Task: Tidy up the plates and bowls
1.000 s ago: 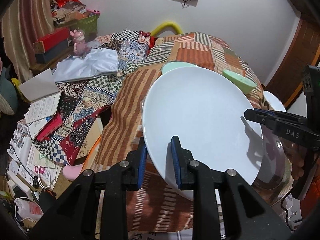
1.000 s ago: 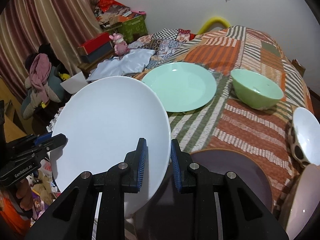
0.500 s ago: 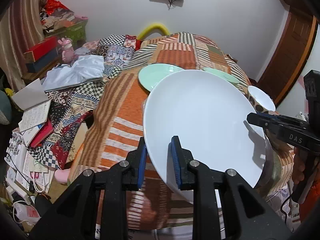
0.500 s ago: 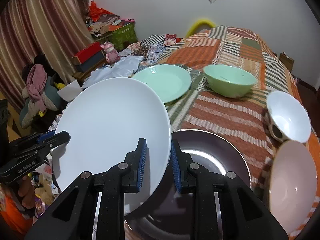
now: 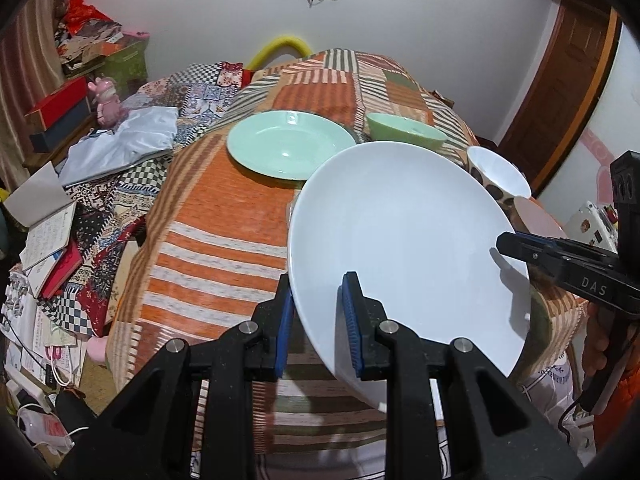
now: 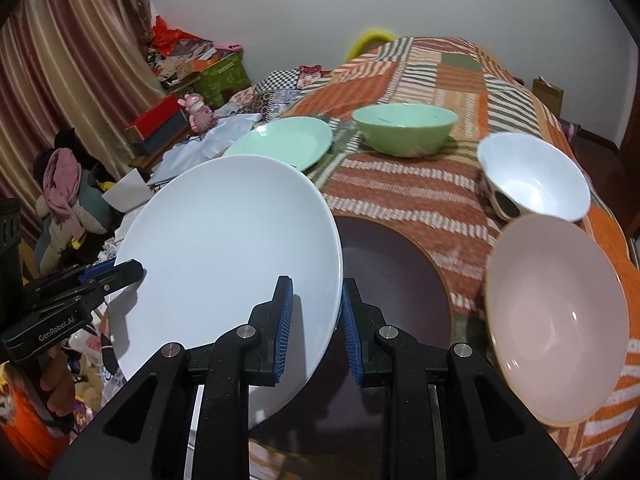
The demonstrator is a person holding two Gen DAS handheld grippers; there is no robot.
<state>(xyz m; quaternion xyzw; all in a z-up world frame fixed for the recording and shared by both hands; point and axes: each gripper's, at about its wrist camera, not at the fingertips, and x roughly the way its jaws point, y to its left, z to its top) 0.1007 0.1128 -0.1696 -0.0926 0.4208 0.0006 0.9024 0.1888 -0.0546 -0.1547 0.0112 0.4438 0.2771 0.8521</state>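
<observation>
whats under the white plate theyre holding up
In the right wrist view a dark plate lies on the striped cloth below the white plate. Its left part is hidden behind the white plate.

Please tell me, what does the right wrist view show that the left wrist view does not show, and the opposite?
Only the right wrist view shows the dark plate lying beneath the raised white plate, and the whole pink bowl.

Only the left wrist view shows the wooden door and the open notebooks on the floor.

Both show the white plate clamped at opposite rims by the left hand-held gripper and the right hand-held gripper, plus the mint plate, green bowl and white bowl.
</observation>
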